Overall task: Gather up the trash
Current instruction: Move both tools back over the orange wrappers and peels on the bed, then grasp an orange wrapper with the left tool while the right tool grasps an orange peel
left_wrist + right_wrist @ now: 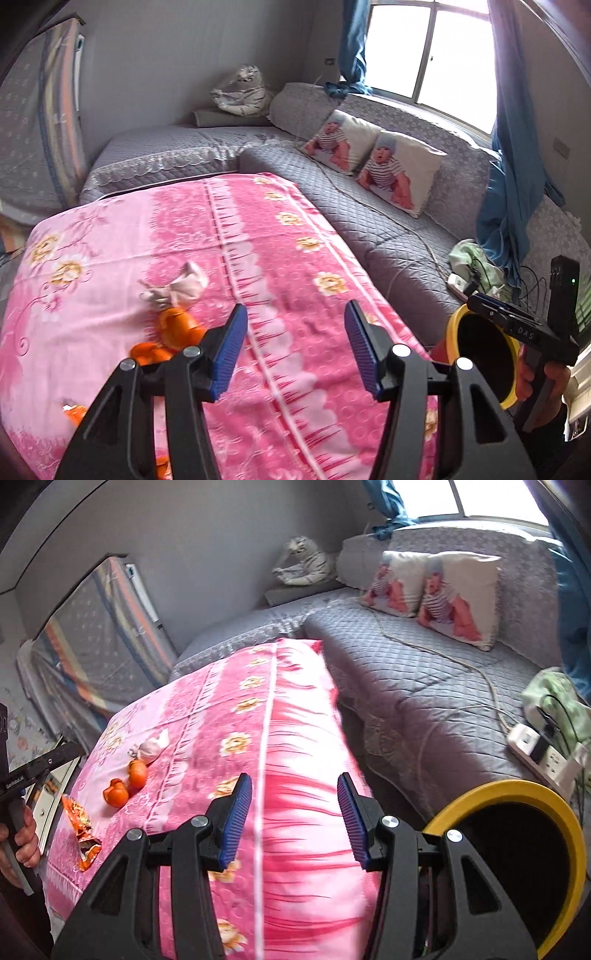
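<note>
Trash lies on a table covered by a pink flowered blanket (pixel 258 258): a crumpled white tissue (pixel 177 288), orange peel pieces (pixel 177 328) and an orange snack wrapper (pixel 83 830). The tissue (pixel 151 747) and peels (pixel 125 784) also show in the right wrist view. My left gripper (pixel 295 347) is open and empty, hovering above the blanket just right of the peels. My right gripper (pixel 293 816) is open and empty over the blanket's right edge. A yellow-rimmed bin (pixel 517 856) with a dark inside sits at the right, beside the right gripper; it also shows in the left wrist view (pixel 480 362).
A grey quilted sofa (pixel 369 221) wraps behind and right of the table, with two baby-print cushions (pixel 373 162) and a plush tiger (pixel 240 92). A power strip with cables (pixel 535 746) lies on the sofa near the bin. Blue curtains (pixel 513 177) hang by the window.
</note>
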The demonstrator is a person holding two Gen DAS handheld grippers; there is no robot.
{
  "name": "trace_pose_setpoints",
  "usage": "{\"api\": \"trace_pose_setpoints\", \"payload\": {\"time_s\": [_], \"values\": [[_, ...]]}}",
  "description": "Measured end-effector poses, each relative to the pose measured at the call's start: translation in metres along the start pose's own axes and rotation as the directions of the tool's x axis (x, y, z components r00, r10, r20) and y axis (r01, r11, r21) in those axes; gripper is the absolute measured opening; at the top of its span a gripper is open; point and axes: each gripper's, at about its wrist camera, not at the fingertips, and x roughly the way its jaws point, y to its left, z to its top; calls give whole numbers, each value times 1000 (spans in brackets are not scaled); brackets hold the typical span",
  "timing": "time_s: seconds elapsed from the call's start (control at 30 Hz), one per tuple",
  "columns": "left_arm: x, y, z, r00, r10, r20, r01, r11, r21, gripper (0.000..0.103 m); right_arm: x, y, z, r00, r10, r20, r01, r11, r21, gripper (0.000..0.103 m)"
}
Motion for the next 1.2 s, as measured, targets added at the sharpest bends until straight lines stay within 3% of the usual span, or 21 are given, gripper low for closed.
{"api": "trace_pose_setpoints", "payload": {"time_s": [0.23, 0.37, 0.57, 0.73, 0.97, 1.2], "values": [[-47, 76, -49, 991, 131, -32, -133, 984, -115, 52, 66, 103, 12, 985, 137, -104, -155, 968, -198, 45], [-60, 103, -79, 987, 144, -64, -154, 969, -191, 52, 97, 158, 13, 972, 172, -163, -216, 925, -312, 45], [-56, 130, -112, 983, 136, -119, -165, 944, -284, 52, 141, 215, 7, 938, 205, -279, -306, 867, -393, 45], [-44, 151, -121, 981, 124, -149, -168, 927, -334, 52, 177, 238, 3, 904, 214, -369, -356, 855, -376, 45], [-31, 155, -118, 979, 122, -166, -172, 927, -332, 52, 209, 255, 4, 872, 224, -436, -389, 857, -338, 46], [-15, 163, -119, 972, 121, -203, -187, 919, -346, 53, 231, 264, 2, 859, 214, -465, -392, 860, -328, 48]]}}
